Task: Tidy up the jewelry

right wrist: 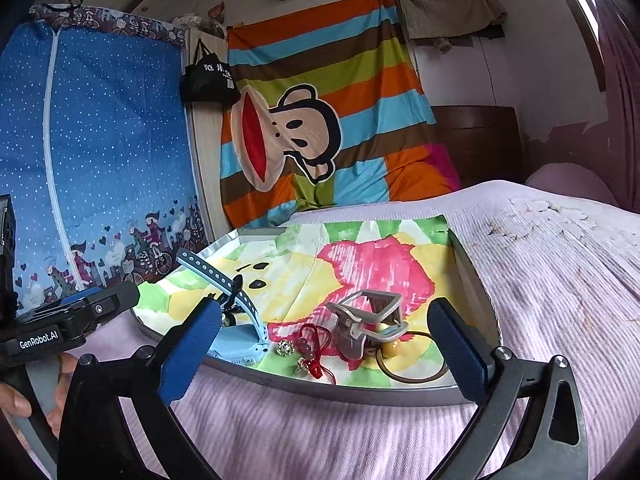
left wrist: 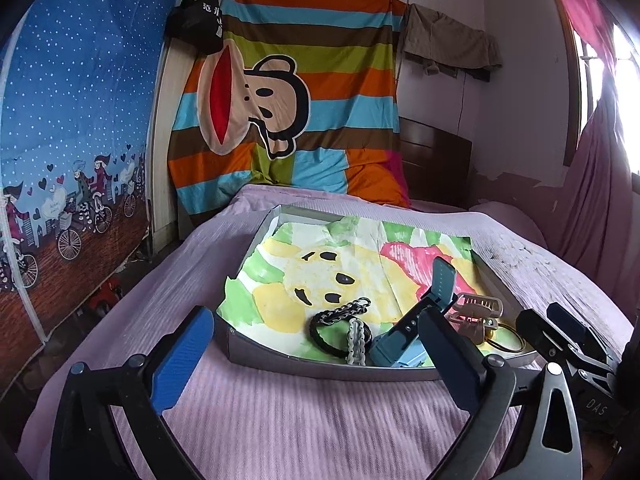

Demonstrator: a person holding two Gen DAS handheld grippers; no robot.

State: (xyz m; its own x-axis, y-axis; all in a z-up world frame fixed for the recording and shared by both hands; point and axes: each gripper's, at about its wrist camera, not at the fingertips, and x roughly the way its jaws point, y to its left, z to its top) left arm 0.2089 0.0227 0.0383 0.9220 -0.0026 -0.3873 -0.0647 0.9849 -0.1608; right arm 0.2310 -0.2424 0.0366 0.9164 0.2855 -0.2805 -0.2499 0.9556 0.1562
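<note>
- Both tools held wide apart and empty above the pink bedspread (left wrist: 280, 420): left gripper (left wrist: 316, 360) released just before the near rim of the tray (left wrist: 320, 370), right gripper (right wrist: 324, 340) likewise released, nothing between its blue pads.
- All jewelry gathered in the near corner of the tray, lying on a painted paper liner (right wrist: 360, 264); far part of the liner bare.
- Blue watch (left wrist: 404, 344) against the near wall, one strap standing up and tilted. Probably light, body stiff, strap springy; best taken at the strap close to the body, across its narrow width.
- Black braided bracelet (left wrist: 332, 320) and grey chain (left wrist: 356, 340) touching each other, just left of the watch. Soft and limp, likely to hang and swing; the chain maybe slippery, so a pinch in the middle seems safer.
- Grey hair claw (right wrist: 368, 328) hard and hollow, probably brittle at the teeth; to be held at the hinge side.
- Seen only from the right wrist: red knotted charm (right wrist: 312, 348), small silver bell (right wrist: 286, 347), yellow beads (right wrist: 390, 346), and a hand (right wrist: 24, 396) holding the other tool.
- Seen only from the left wrist: bracelet and chain in full; from the right almost hidden behind the left finger (right wrist: 192, 344).
- Thin brown ring (right wrist: 416, 364) flat on the liner, hard to get under.
</note>
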